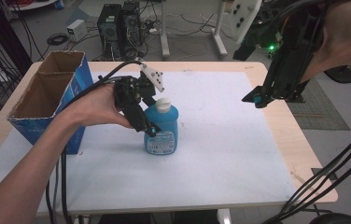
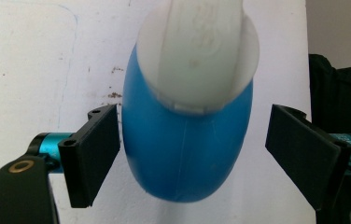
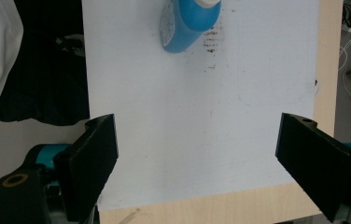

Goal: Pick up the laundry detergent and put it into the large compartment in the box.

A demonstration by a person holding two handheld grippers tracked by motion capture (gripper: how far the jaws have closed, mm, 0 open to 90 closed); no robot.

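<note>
**Left gripper poised around the blue bottle, right gripper held high**

A blue bottle (image 1: 161, 129) with a white cap (image 1: 163, 105) stands upright on the white sheet (image 1: 220, 154) that covers the table (image 1: 276, 116), a little toward nine o'clock of the sheet's centre. A printed label faces the person's side.

The left gripper (image 1: 151, 130), held in the person's left hand (image 1: 94, 108), comes in at the bottle from its nine o'clock side and from above. In the left gripper view the jaws stand spread, one on each side of the bottle (image 2: 185, 149): the jaw at nine o'clock sits just beside the blue wall with a thin gap, and the jaw at three o'clock stands farther off. Neither pad presses the bottle, so the gripper is released, bracketing it rather than grasping it. The white cap (image 2: 197, 51) lies at twelve o'clock in that view.

The right gripper (image 1: 257, 99) hangs in the air toward two o'clock of the bottle, well apart from it, above the sheet's far right edge. In the right gripper view its jaws are wide apart with nothing between them; it looks down on the sheet, and the bottle (image 3: 187, 25) lies at twelve o'clock there.

A blue cardboard box (image 1: 47, 100), open at the top, stands at the table's nine o'clock edge, near the left forearm.
</note>
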